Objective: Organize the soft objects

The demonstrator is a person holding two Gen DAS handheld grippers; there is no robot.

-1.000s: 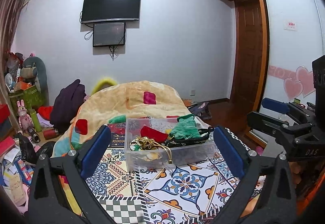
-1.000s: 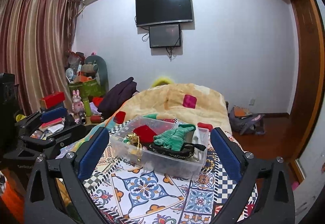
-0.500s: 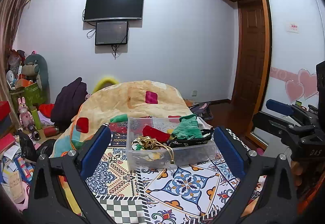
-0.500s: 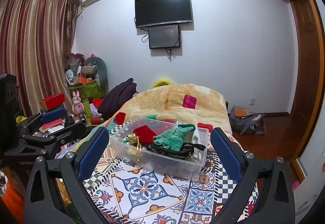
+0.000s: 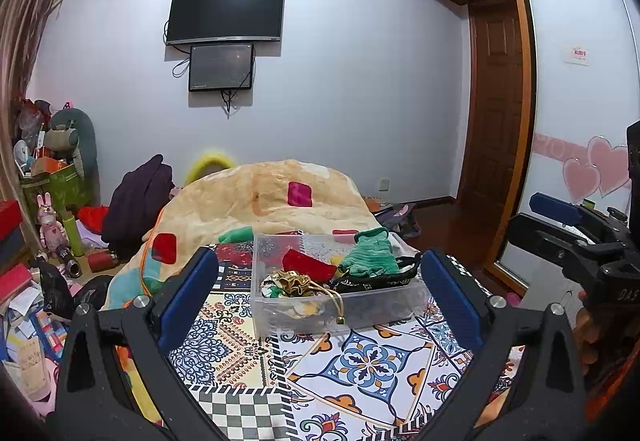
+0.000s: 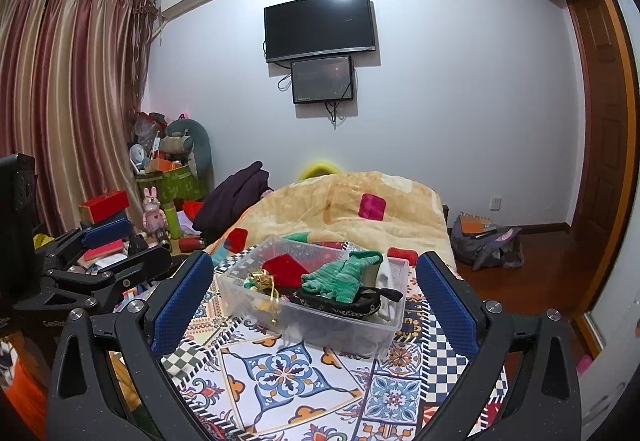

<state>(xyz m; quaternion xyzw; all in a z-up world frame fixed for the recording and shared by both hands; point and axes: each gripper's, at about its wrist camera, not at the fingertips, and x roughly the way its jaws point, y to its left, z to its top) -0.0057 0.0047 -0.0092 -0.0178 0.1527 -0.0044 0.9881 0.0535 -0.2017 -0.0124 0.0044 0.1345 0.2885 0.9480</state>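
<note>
A clear plastic bin [image 5: 280, 317] [image 6: 360, 333] stands on the patterned cloth of the bed. Soft things are piled in it: a green knitted piece [image 5: 370, 251] [image 6: 340, 277], a red pouch [image 5: 306, 265] [image 6: 284, 269], a gold drawstring pouch [image 5: 292, 279] [image 6: 262, 277] and a black patterned band [image 5: 376, 279] [image 6: 340, 303]. My left gripper [image 5: 320, 297] is open, held back from the bin with nothing between its fingers. My right gripper [image 6: 314, 301] is open too, also short of the bin and empty. Each gripper shows at the edge of the other's view.
A yellow blanket [image 5: 260, 201] with coloured patches is heaped behind the bin. Dark clothing [image 5: 138, 201] lies at its left. Boxes, toys and papers crowd the floor [image 5: 36, 281] on the left. A wardrobe [image 5: 580, 101] and door stand on the right; a bag [image 6: 486, 245] lies on the floor.
Both views have shifted only slightly; the left wrist view drifted a little, the bin sitting marginally lower and further right. Both grippers stay open and empty.
</note>
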